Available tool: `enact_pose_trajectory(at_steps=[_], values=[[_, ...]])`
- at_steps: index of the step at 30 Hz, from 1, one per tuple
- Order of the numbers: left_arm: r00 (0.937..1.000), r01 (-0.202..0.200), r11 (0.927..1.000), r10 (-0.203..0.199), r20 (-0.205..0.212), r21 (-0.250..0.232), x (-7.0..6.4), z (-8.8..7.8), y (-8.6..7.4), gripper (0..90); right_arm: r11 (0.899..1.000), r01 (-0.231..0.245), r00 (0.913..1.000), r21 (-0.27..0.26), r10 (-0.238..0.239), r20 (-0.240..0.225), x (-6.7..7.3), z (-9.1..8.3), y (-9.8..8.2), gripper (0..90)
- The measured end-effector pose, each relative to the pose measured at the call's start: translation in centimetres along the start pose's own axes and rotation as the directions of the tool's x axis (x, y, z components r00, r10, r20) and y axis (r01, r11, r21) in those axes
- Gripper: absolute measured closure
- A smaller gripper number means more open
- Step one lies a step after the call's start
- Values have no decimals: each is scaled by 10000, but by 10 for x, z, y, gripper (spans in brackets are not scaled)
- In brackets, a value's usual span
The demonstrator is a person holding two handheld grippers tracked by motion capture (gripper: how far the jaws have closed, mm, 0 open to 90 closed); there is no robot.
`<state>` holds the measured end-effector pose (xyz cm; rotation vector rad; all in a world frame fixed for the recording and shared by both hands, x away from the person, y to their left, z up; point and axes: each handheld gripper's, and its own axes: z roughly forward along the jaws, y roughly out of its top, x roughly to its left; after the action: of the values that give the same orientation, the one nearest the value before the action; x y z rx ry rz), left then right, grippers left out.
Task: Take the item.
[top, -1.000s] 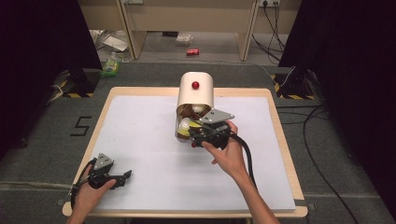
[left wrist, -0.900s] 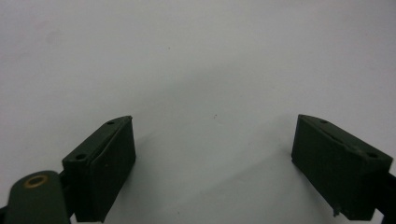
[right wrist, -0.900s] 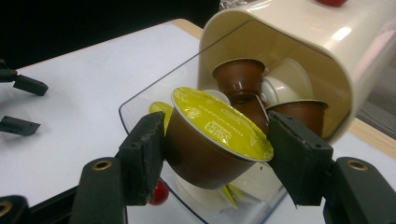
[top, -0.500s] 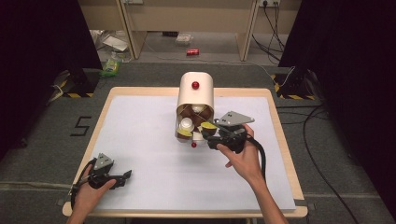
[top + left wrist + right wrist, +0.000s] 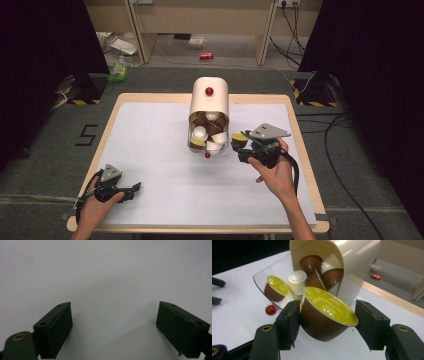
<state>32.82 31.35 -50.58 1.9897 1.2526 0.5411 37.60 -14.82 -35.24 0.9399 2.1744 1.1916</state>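
Note:
A cream capsule dispenser [image 5: 209,100] lies at the middle back of the white table [image 5: 150,135], its clear drawer [image 5: 194,146] pulled out toward me with several brown and white capsules in it. A red knob [image 5: 207,155] sits at the drawer's front. To the right of the drawer, my right gripper [image 5: 239,146] is shut on a brown capsule with a yellow lid [image 5: 324,315], held just off the table. The dispenser [image 5: 352,260] and its capsules stand close behind it in the right gripper view. My left gripper [image 5: 134,189] rests open at the table's near left, nothing between its fingers [image 5: 56,327].
The table's wooden rim [image 5: 305,150] runs close to the right of my right hand. On the floor behind lie a red can [image 5: 206,55], cables [image 5: 290,20] and scattered litter [image 5: 119,70]. White table surface spreads between the two grippers.
My right gripper has drawn away from the drawer's mouth to the right, carrying the yellow-lidded capsule. The left gripper has stayed put.

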Motion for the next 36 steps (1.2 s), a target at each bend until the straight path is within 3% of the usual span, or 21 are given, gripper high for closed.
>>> enact_pose_trajectory(at_steps=[14,26,36], values=[[10000,-3,10000,3,-2,-2,0,0,0,128,9981,-392,9975,484,363,599,-20,8,-40,390],[10000,-25,10000,25,-14,-6,0,0,0,129,9961,-457,9962,758,399,770,-28,15,-55,390],[10000,-26,10000,26,-11,-11,0,0,0,129,9908,-776,9933,1107,673,934,-38,21,-74,390]])
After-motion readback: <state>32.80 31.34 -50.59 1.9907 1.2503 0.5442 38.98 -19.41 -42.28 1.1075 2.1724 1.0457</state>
